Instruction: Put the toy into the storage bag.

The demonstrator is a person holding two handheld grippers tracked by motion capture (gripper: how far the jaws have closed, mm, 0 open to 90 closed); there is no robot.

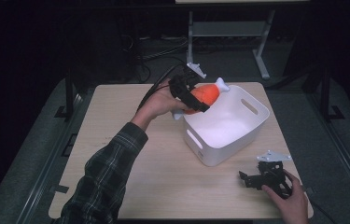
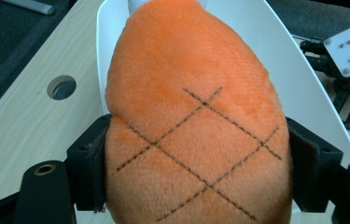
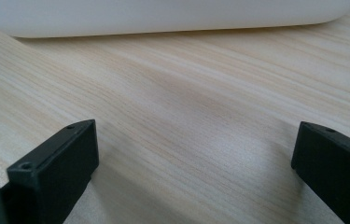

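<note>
An orange plush drumstick toy, soft, light and squashy, hangs over the far rim of a white bin, pinched around its plump middle by the left gripper. The right gripper rests on the wooden table with jaws apart and empty.

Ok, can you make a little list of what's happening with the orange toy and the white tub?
toy: orange plush drumstick with white bone ends
held by: left tool, jaws pressed on its sides
toy's place: above the near-left rim of the white plastic tub
tub: nothing seen inside
right tool: open, low over the light wooden table, holding nothing
</note>
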